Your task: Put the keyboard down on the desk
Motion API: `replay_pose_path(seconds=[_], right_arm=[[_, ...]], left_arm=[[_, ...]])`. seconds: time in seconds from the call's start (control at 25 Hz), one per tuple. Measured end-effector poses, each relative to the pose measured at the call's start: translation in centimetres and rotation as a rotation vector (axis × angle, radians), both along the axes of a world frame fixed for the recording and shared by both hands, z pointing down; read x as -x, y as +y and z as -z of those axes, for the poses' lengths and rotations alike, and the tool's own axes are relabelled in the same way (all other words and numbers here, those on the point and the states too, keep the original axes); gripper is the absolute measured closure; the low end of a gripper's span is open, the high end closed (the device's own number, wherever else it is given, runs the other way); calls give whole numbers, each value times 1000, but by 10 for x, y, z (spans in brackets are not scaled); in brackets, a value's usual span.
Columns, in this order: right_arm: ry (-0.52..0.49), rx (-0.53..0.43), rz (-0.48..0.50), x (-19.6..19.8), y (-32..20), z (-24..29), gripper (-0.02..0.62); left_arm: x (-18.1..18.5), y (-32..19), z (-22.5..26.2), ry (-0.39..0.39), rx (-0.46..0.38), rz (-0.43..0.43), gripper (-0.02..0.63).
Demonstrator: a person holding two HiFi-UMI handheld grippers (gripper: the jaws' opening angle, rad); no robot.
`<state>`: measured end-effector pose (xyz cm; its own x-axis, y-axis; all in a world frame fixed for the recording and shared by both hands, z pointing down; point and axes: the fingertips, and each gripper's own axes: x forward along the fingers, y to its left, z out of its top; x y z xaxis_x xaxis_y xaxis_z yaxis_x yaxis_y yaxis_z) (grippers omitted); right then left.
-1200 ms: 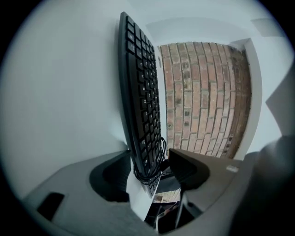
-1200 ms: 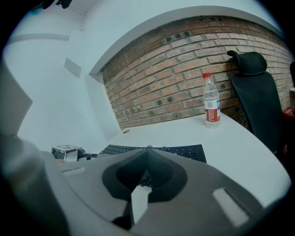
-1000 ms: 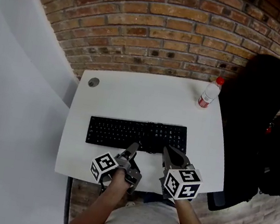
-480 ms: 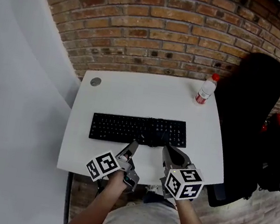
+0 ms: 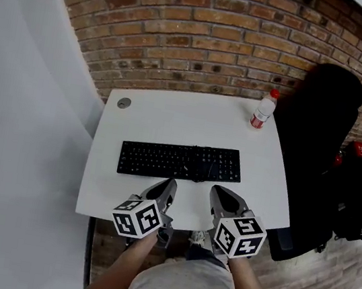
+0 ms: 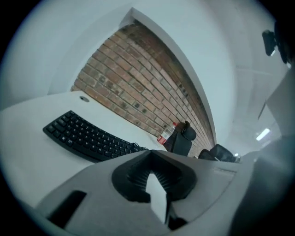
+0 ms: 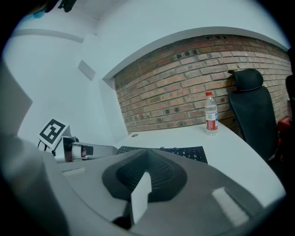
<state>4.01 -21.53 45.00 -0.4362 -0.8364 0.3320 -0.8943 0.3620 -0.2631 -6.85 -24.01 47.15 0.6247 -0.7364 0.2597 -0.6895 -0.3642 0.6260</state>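
since the keyboard (image 5: 180, 161) lies flat on the tabletop (image 5: 171, 122), with left tongs (image 5: 169, 187) and right tongs (image 5: 217, 194) both closed, empty, just off its near edge, i'd guess the only risk is a stray swing knocking it toward the bottle (image 5: 262, 111) beyond it.

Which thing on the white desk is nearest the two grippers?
The black keyboard, flat just ahead of the left gripper and right gripper; the bottle and the grommet sit farther back.

White desk (image 5: 171, 122) w/ black keyboard (image 5: 179, 161) flat mid-desk, bottle (image 5: 263, 110) upright back-right, grommet (image 5: 124, 103) back-left.
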Motion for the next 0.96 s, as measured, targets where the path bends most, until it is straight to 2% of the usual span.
replay_pose_path(seconds=[0.16, 0.32, 0.76, 0.96], right_arm=[[8, -11, -4, 2, 10, 2, 589], [9, -17, -14, 4, 20, 5, 589], [12, -20, -44, 7, 46, 3, 589], [11, -22, -47, 10, 53, 5, 589]], left_arm=[[-5, 11, 8, -104, -83, -63, 614], [-8, 24, 12, -145, -120, -111, 614], [-7, 47, 10, -188, -151, -155, 614], [-7, 52, 13, -181, -151, -161, 614]])
